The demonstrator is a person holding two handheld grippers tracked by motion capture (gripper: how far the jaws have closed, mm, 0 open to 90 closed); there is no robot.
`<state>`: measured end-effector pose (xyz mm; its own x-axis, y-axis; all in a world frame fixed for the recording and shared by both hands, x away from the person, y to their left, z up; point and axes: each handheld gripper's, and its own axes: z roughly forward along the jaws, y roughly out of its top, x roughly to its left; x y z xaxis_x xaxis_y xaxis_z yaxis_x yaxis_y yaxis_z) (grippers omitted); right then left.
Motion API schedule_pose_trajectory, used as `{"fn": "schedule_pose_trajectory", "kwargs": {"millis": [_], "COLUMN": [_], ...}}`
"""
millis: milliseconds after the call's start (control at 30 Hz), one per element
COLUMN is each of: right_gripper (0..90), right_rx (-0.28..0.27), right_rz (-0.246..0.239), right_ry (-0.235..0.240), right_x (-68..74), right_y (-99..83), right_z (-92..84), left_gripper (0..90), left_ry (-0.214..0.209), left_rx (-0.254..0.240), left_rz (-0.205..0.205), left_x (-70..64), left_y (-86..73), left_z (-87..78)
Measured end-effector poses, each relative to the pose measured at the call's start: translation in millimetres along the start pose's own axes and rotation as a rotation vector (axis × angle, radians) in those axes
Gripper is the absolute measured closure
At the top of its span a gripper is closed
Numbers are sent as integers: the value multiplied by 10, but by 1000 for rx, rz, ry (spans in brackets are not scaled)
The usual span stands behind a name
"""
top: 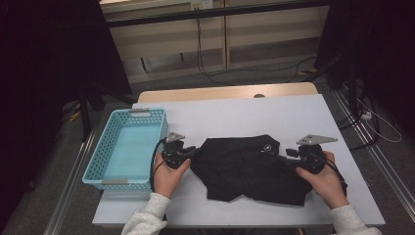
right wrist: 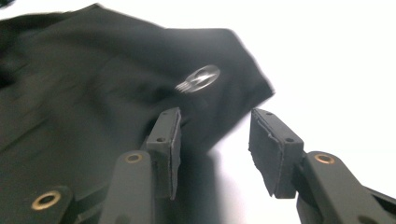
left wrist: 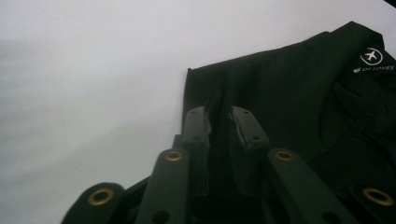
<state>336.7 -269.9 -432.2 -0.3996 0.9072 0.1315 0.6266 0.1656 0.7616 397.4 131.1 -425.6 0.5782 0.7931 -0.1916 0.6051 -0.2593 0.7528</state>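
A black garment (top: 244, 166) lies crumpled on the white table top (top: 244, 112), with a small white logo on it. My left gripper (top: 192, 152) is at the garment's left edge. In the left gripper view its jaws (left wrist: 219, 114) stand a narrow gap apart over the cloth (left wrist: 289, 93), and a raised fold of cloth runs into the gap. My right gripper (top: 288, 152) is at the garment's right side. In the right gripper view its jaws (right wrist: 215, 116) are wide apart above a corner of the cloth (right wrist: 93, 84), and nothing is pressed between the pads.
A light blue plastic basket (top: 98, 166) stands at the table's left edge, next to the left hand. Bare white surface lies beyond the garment and to its right. Cables lie on the floor behind the table.
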Motion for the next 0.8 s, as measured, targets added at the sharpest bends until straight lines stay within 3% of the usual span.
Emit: {"fn": "schedule_pose_trajectory", "kwargs": {"millis": [133, 267, 333, 433, 533, 567, 633, 700, 800], "right_gripper": [479, 511, 536, 598, 783, 840, 858, 874, 875], "right_rx": [6, 26, 40, 72, 65, 65, 57, 27, -39], "right_rz": [80, 95, 102, 113, 58, 39, 30, 13, 25], "right_ry": [-53, -57, -78, -61, -77, -47, -18, -9, 15], "right_x": [-133, -156, -157, -153, -118, -116, -116, -135, -169], "right_y": [49, 74, 89, 113, 142, 149, 154, 175, 245], "right_z": [157, 317, 388, 490, 557, 572, 587, 541, 396], "left_gripper": [456, 359, 343, 328, 315, 312, 311, 316, 304], "left_ry": [21, 26, 21, 27, 40, 38, 33, 29, 37], "left_rx": [0, 2, -1, -7, -19, -17, -14, -20, -39], "left_rz": [-10, 3, -2, 0, 7, 5, 5, 4, -6], "left_x": [33, 35, 28, 24, 39, 51, 64, 75, 92], "left_y": [-16, -21, -19, -20, -32, -35, -40, -40, -26], "left_z": [43, 66, 67, 76, 87, 86, 86, 88, 80]}}
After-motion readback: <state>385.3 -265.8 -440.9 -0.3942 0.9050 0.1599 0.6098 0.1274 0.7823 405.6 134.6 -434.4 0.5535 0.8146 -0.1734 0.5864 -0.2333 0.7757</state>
